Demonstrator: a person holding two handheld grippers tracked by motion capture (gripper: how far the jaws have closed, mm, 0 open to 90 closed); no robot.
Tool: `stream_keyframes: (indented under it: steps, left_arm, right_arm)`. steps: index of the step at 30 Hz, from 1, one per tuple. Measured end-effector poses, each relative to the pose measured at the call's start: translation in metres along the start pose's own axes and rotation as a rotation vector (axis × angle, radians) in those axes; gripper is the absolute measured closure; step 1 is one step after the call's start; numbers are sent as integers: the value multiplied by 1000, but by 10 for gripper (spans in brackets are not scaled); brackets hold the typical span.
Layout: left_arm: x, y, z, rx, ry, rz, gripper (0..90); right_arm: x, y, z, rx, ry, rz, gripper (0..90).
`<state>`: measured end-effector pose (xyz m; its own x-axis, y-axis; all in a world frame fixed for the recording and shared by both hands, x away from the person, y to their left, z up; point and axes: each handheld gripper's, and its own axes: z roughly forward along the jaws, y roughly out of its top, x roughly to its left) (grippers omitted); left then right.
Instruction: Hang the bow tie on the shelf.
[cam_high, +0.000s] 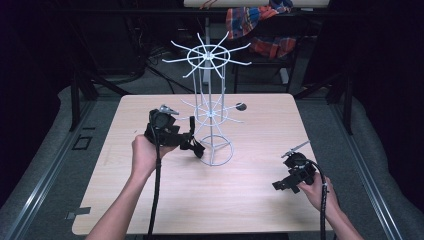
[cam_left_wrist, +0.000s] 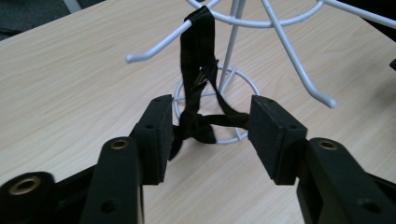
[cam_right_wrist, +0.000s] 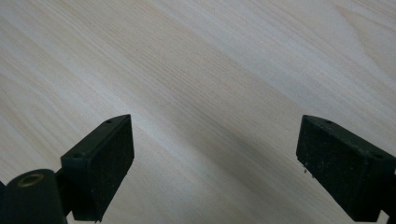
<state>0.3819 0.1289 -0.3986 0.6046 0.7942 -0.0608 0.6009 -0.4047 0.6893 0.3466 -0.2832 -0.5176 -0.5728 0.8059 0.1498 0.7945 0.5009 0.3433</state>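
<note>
Two open grippers: left gripper (cam_left_wrist: 205, 135) straddles the knotted black fabric strap (cam_left_wrist: 198, 84) hanging off a lower hook of the white wire rack (cam_high: 210, 100), grips nothing, so centre on knot w/o nudging rack; right gripper (cam_right_wrist: 215, 158) idles wide, empty, over pale wooden bench (cam_high: 200, 195).

White wire hook stand (cam_high: 212, 107) obstructing upper centre of frame, black strap (cam_left_wrist: 198, 70) hanging from a prong, bare tabletop (cam_high: 210, 200) free across lower centre

Wire rack (cam_high: 212, 107) stands mid-table (cam_high: 240, 200), strap (cam_left_wrist: 198, 70) hanging on its hook.
</note>
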Motion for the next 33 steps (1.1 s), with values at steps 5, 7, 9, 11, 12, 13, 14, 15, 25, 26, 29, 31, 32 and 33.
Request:
stream_keyframes:
  steps: [5, 7, 9, 11, 12, 13, 14, 15, 25, 26, 29, 31, 32, 33]
  left_arm:
    - [8, -8, -13, 16, 18, -1, 423]
    - [11, -12, -17, 24, 28, -7, 346]
    - [17, -20, -22, 38, 36, -12, 297]
    - [19, -22, -24, 39, 39, -21, 243]
    - [21, -25, -26, 44, 42, -21, 243]
    - [23, -29, -28, 51, 50, -22, 187]
    - [25, -31, -30, 52, 51, -23, 187]
    - [27, -34, -32, 54, 56, -27, 172]
    - [43, -65, -46, 83, 105, -84, 22]
    - [44, -68, -47, 84, 109, -91, 13]
    - [48, -81, -50, 93, 118, -111, 0]
    - [52, -91, -52, 101, 122, -128, 0]
    - [54, -94, -52, 103, 125, -135, 0]
    - [56, -99, -52, 104, 127, -147, 0]
  right_arm:
    - [-1, 0, 1, 8, -1, 0, 109]
    - [0, 0, 0, -1, -2, 3, 108]
    - [0, 0, 0, 6, 1, 0, 108]
    - [0, 0, 1, 10, -1, 3, 108]
    - [0, 0, 1, 10, -1, 3, 108]
    - [0, 0, 1, 2, -7, 5, 108]
    - [0, 0, 1, 2, -7, 5, 108]
    - [-1, 0, 0, 13, -11, -2, 108]
    - [0, 0, 0, 14, -11, -3, 108]
    - [-1, 0, 0, 22, -15, -11, 108]
    - [-1, 0, 0, 24, -18, -13, 108]
    - [-1, 0, 1, 24, -11, -11, 108]
    - [-1, 0, 1, 25, -11, -10, 107]
    - [-1, 0, 1, 23, -16, -11, 108]
